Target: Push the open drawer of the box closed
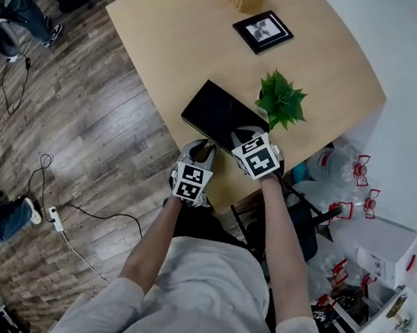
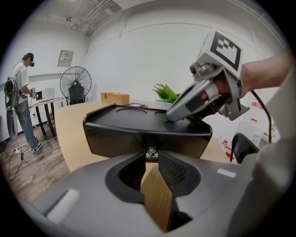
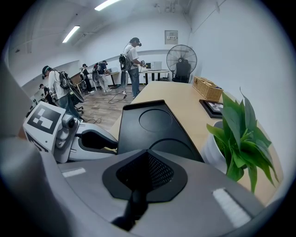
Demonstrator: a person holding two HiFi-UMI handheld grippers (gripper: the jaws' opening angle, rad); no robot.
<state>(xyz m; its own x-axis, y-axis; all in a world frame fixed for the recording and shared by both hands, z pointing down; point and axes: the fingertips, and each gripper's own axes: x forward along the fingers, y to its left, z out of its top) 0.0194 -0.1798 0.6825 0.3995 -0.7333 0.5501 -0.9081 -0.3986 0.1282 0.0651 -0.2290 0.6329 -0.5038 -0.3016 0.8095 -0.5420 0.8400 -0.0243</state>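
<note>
one tool (image 1: 239,138) atop black box (image 1: 214,110)

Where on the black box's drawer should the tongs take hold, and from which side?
On the small metal knob at the middle of the drawer front, coming straight at it from the front; it alone sticks out of that flat panel.

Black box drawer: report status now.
Left gripper jaws apart, tips at the small metal knob of the drawer in the black plastic box. Right gripper shut, resting on the box top. Drawer travel left: cannot tell. Nothing visible blocks the drawer.
</note>
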